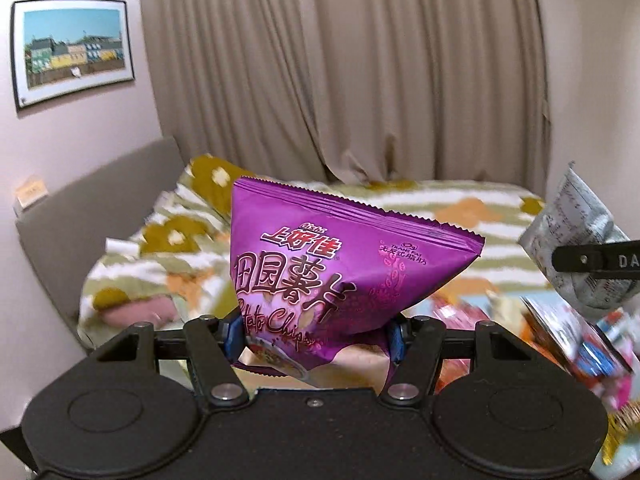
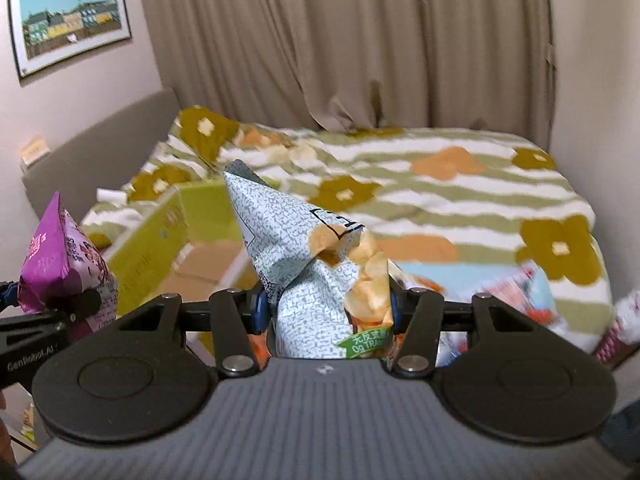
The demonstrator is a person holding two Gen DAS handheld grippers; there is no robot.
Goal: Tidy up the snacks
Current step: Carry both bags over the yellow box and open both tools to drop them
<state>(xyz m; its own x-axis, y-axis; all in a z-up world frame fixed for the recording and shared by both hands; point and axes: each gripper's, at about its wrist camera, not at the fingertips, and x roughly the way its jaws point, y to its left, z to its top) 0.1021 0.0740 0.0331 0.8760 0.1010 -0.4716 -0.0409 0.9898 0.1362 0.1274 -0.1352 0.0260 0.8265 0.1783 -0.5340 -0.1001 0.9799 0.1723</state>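
Observation:
A purple potato chip bag (image 1: 320,268) stands up between the blue pads of my left gripper (image 1: 316,338), which is shut on its lower part and holds it in the air over the bed. My right gripper (image 2: 326,308) is shut on a grey-and-white patterned chip bag (image 2: 296,256) with pictured chips on its front. Each view catches the other hand's load: the grey-white bag (image 1: 576,240) at the right edge, the purple bag (image 2: 60,260) at the left edge. A green cardboard box (image 2: 168,240) with a brown floor lies open below, between the two grippers.
A bed with a flowered, striped blanket (image 2: 440,200) fills the room ahead. Several more snack packets (image 1: 580,340) lie on it at the right. A grey headboard (image 1: 80,208) runs along the left wall, and beige curtains (image 1: 360,72) hang behind the bed.

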